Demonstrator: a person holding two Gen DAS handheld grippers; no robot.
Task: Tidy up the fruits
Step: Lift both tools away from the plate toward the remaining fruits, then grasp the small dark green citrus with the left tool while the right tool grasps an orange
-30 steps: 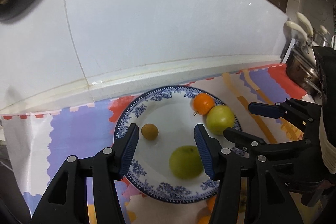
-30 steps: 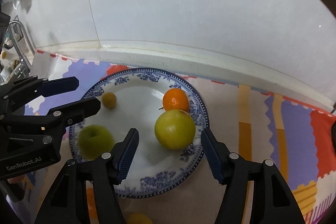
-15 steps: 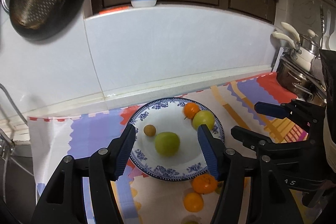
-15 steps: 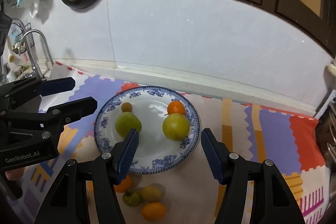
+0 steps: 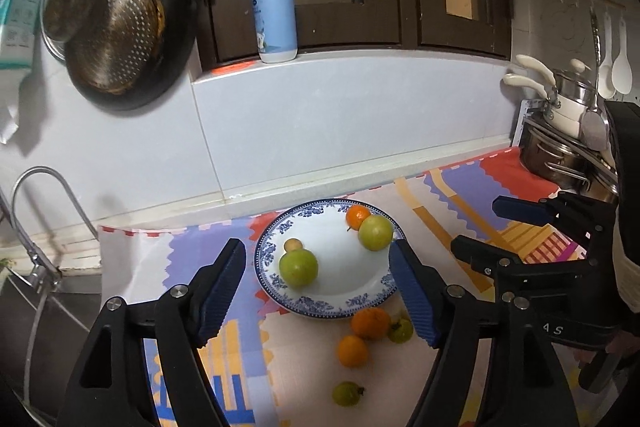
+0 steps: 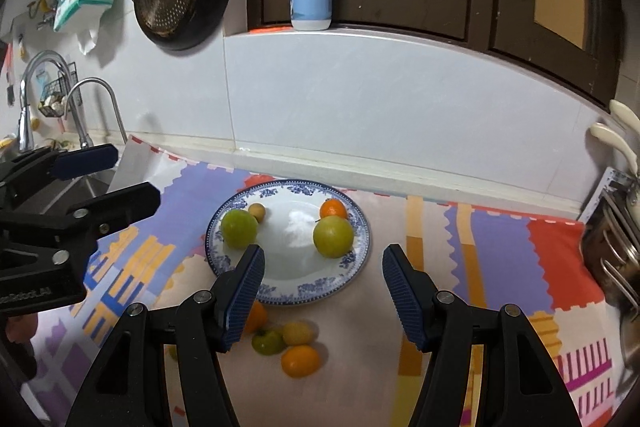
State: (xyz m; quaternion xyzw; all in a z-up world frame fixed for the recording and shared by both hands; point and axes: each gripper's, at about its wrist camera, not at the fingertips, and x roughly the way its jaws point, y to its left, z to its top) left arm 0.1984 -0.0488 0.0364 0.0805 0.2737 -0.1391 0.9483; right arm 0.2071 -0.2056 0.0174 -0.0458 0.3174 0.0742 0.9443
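Right wrist view: both grippers [image 6: 322, 291] w/ jaws apart, empty; I aim next at near orange [image 6: 301, 360], approaching low.

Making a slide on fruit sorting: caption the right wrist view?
Open right gripper above a blue-rimmed plate with four fruits; more fruits lie loose on the mat.
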